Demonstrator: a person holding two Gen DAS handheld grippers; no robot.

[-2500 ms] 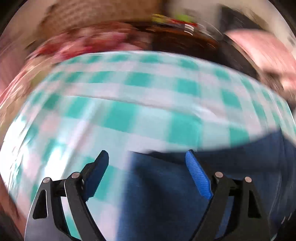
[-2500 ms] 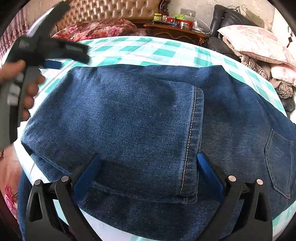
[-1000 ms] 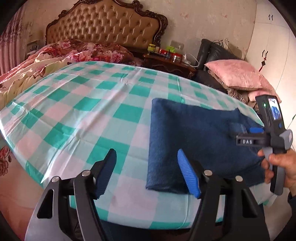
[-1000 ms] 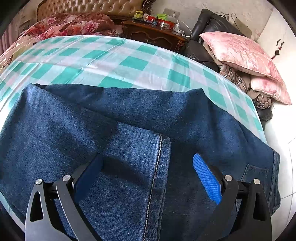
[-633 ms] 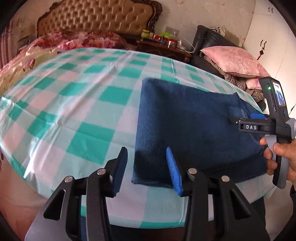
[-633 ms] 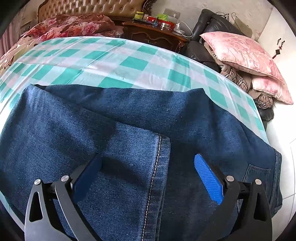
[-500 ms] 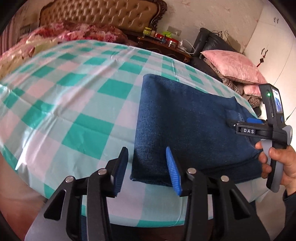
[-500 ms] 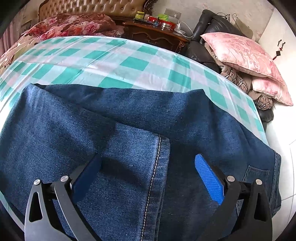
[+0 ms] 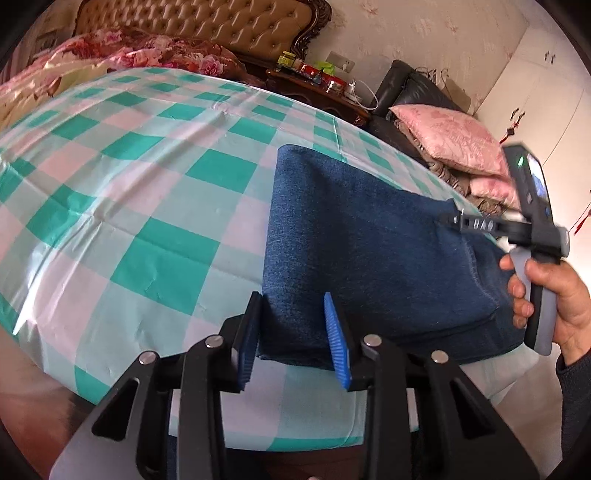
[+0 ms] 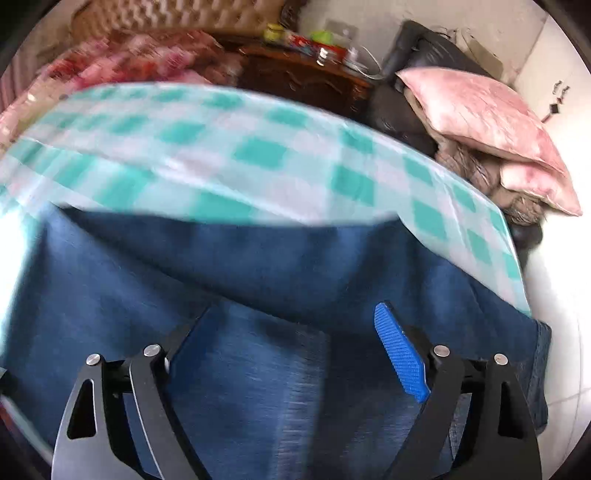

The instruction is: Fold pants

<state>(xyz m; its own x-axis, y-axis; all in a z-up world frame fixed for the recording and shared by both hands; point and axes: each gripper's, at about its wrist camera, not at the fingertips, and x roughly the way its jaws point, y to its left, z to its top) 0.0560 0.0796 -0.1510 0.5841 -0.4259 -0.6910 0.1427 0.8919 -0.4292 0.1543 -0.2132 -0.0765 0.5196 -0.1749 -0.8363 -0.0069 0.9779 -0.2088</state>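
Observation:
Dark blue jeans (image 9: 362, 240) lie folded on the green-and-white checked tablecloth (image 9: 155, 206), near the table's front right edge. My left gripper (image 9: 293, 332) is partly open, its blue pads on either side of the near left corner of the folded jeans, not clamped. My right gripper (image 10: 284, 347) is open wide and hovers low over the jeans (image 10: 258, 280); that view is motion-blurred. From the left wrist view the right gripper (image 9: 454, 221) is held by a hand (image 9: 554, 291) over the right end of the jeans.
A bed with a tufted headboard (image 9: 207, 26) and floral bedding (image 9: 122, 51) stands behind the table. A dark wooden nightstand (image 9: 317, 88) with small bottles, a black chair and pink pillows (image 9: 454, 140) lie at the back right. The table edge runs close below the jeans.
My left gripper has moved in to the jeans' near left corner and its jaws have narrowed around it. My right gripper has shifted over the jeans, blurring its view.

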